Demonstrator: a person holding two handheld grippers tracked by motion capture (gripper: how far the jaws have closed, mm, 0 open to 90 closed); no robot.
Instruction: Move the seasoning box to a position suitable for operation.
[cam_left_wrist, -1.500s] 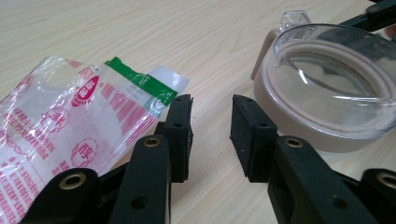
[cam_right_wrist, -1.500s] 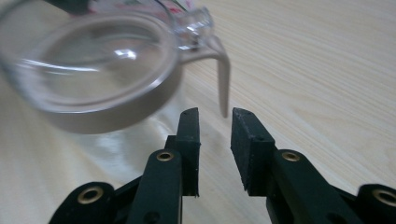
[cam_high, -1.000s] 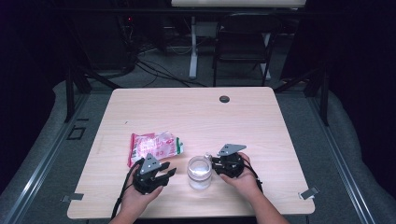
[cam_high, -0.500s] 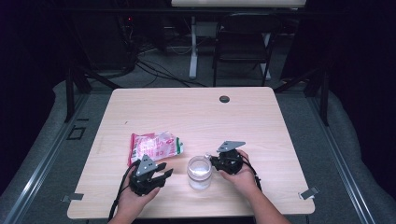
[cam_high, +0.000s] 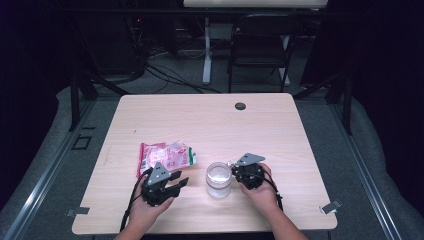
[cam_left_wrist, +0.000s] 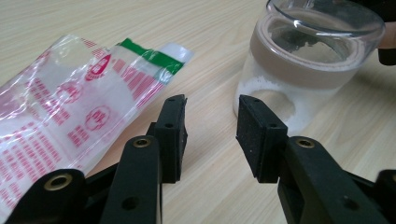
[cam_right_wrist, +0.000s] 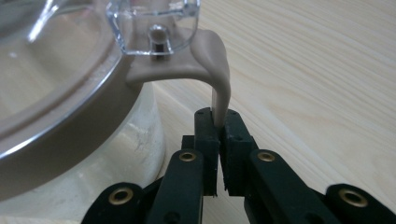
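Right gripper view: the right gripper (cam_right_wrist: 218, 122) pinches the jar (cam_high: 219, 179)'s beige latch tab (cam_right_wrist: 219, 88) near the table's (cam_high: 210, 120) front edge; the left gripper (cam_left_wrist: 212, 122) waits half-open beside the sugar bag (cam_left_wrist: 74, 112). A sharp pull could tip the unsteadied jar.

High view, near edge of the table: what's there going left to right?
Left hand-held gripper, jaws open → clear jar with white powder → right hand-held gripper, shut on the jar's tan latch tab. The red-and-white plastic bag lies above the left one, so its place in the order is unclear.
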